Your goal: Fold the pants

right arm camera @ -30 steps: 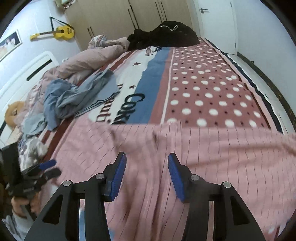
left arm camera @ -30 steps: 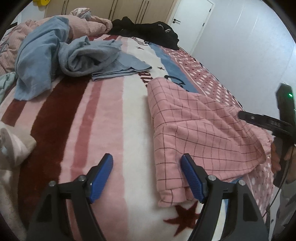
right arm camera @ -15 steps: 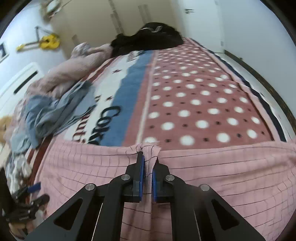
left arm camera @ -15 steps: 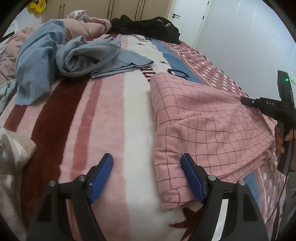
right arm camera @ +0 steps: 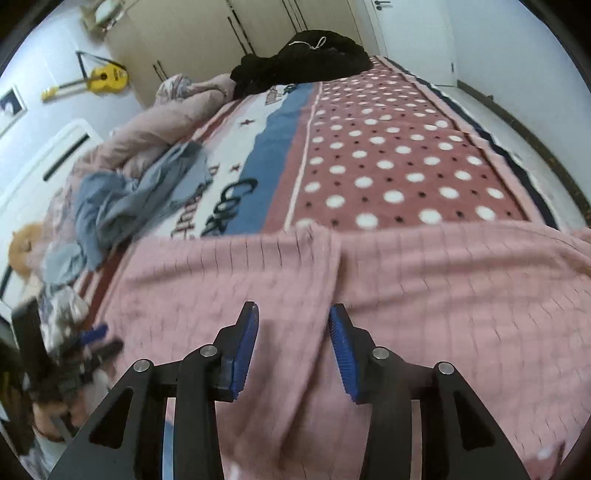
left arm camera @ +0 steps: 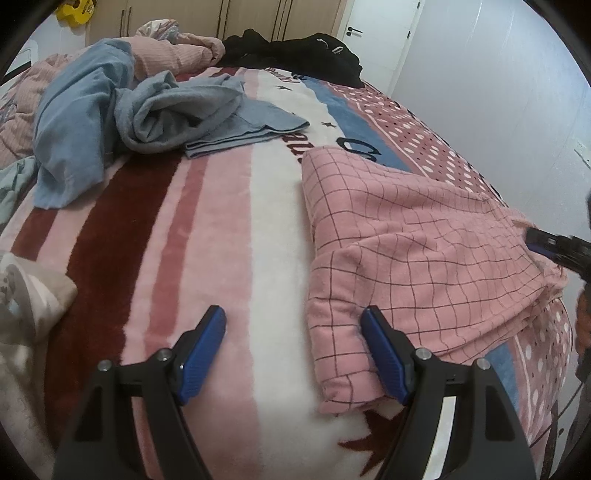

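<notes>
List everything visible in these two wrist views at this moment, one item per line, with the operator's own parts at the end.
pink checked pants: 1, pink with dark grid, partly folded near the bed's front edge
blanket: 1, striped pink, maroon, white, blue, with a polka-dot panel, covering the bed
blue-grey clothes: a crumpled heap, count unclear, far left of the bed
black garment: 1 pile, black, far end of the bed
pink duvet: 1, pale pink, bunched by the headboard
yellow guitar: 1, hung on the wall
wardrobe: beige, behind the bed
door: 1, white, far corner
left hand-held gripper: black with blue pads, open, right finger at the pants' edge
right hand-held gripper: same colours, open above the pants
</notes>
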Motion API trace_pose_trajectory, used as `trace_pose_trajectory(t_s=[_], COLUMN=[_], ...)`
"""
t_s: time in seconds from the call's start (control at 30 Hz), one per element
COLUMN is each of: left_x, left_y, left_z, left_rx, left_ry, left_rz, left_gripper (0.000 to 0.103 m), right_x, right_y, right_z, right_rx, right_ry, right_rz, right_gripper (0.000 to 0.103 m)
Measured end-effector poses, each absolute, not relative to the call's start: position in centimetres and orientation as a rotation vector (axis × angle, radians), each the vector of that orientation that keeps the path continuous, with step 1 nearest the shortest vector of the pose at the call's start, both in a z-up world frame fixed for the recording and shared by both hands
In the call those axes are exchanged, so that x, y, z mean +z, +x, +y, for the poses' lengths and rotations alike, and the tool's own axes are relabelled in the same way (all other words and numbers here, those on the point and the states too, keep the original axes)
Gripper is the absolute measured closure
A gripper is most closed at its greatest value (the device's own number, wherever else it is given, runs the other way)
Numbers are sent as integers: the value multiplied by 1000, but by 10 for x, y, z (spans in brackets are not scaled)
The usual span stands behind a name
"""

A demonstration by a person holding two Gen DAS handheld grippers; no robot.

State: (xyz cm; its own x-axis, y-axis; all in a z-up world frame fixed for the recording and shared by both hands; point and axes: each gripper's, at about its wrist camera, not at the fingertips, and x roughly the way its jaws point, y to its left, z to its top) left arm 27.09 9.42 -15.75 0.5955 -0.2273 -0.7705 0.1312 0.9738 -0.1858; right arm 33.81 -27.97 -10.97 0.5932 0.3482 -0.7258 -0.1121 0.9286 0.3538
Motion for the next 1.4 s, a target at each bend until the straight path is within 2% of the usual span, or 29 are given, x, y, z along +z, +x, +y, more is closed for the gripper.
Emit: trace_pose_trajectory(t_s=[0.07,0.17,0.37,0.47,0.6,0.7,1.0,1.03,1.07,1.1,1.13,1.17,1.4], left_x=[-151,-135,-106,-97,-88,-85,-92,-91,-90,-89,-88,-87,-83], left_y=[267,258,246,241,239,242,258,258,257,256,255,253,244], left_z=[94,92,63,41,13,3,32,37,41,46,50,55,85], left_rx=[-215,-244,-311,-339,-364,-353,-223,-217,-210,-203,-202,-201,-189], left_ry=[-116,-127,-150,-138,-119,-113,-199,-206,-212,-219,-223,-230,-278], left_rz=[890,845,789,781,774,765,765,762,756,749,744,737,708], left_gripper=[30,30,30,30,30,30,30,30,30,30,30,30,30], right_x=[-102,-97,-122,-146,-160,-168,-173,-171,-169,-167,-165,-160,-70], right_y=[318,280,214,206,213,232,266,270,272,275,279,280,283], right_z=[-304,-354,-442,-476,-508,-519,-529,-528,-527,-525,-523,-519,-436], right_rx=[245,184,43,-7,-17,-27,-156,-181,-196,-208,-206,-208,-24], right_ry=[355,454,580,668,766,801,813,796,781,762,752,750,545], right_rz=[859,805,799,817,748,717,659,658,660,664,672,665,493], right_gripper=[64,47,35,35,37,34,34,37,50,77,92,97,97])
